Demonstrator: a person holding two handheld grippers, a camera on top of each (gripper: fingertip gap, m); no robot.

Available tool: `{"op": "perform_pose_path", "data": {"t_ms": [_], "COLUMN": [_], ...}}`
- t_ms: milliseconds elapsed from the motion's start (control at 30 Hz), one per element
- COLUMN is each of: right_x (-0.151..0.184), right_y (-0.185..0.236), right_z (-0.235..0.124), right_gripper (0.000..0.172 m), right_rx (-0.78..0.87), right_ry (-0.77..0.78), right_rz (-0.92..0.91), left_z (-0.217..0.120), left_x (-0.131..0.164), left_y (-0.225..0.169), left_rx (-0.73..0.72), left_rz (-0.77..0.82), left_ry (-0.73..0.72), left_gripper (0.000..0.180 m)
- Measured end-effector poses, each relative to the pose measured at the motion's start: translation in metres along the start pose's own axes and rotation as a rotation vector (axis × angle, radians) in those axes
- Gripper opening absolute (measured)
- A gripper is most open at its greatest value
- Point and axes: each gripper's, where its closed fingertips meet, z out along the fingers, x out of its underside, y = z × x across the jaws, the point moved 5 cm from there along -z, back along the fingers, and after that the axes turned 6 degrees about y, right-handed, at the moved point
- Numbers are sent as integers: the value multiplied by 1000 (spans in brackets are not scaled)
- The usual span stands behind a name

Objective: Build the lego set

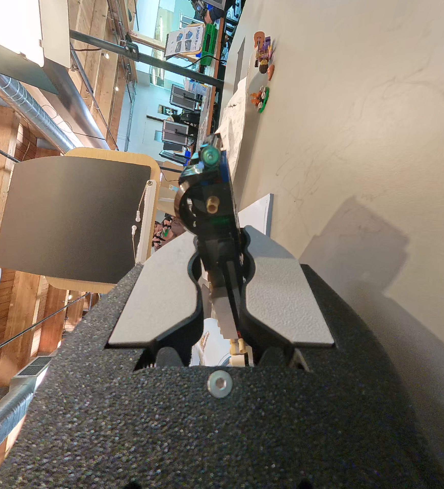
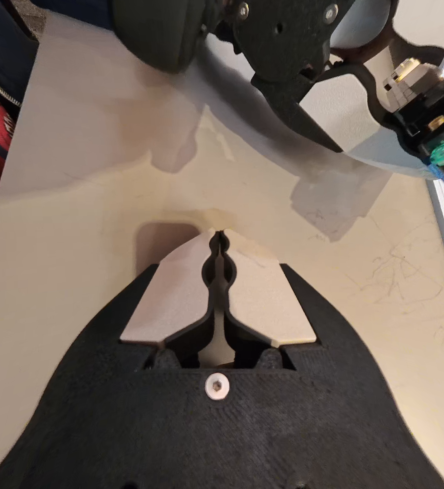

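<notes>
Nearest the lens in each view is the gripper's own black, speckled plastic body with its grey finger plates. The left gripper (image 1: 219,254) is turned on its side and clamps a dark toy-brick model (image 1: 210,201): a black assembly with a round black wheel-like part, a tan peg, blue pieces, a translucent green stud at its far end and a grey brick section running back between the fingers (image 1: 268,277). Both pads press against the model's black stem. The right wrist view confirms this from the side, showing the left gripper (image 2: 411,111) at upper right with the same model (image 2: 427,127) gripped above the table.

The right gripper (image 2: 220,234) has its two fingertips together with nothing between them, poised close over the cream-coloured tabletop (image 2: 83,185), which bears faint pencil-like scribbles. Its shadow falls just to the left of the fingertips.

A white flat sheet or booklet (image 1: 257,214) lies on the table just beyond the left gripper. Farther along the tabletop (image 1: 361,132) stand a small purple-and-brown toy figure (image 1: 264,53) and a small green-based orange brick piece (image 1: 261,99), well apart from both grippers. A black panel with a pale wood frame (image 1: 70,219) stands beyond the table edge.
</notes>
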Motion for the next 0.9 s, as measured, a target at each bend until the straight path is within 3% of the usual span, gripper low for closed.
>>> {"op": "perform_pose_path", "data": {"t_ms": [433, 900], "right_x": [13, 4], "right_y": [-2, -2], "right_z": [-1, -1], "right_gripper": [0, 7], "right_rx": [-7, 15], "right_ry": [52, 13], "right_rz": [7, 16], "left_z": [0, -1], "left_x": [0, 0], "left_y": [-1, -1], "left_rx": [7, 3], "left_rz": [-13, 4], "left_ry": [-3, -2], "left_gripper": [27, 27]}}
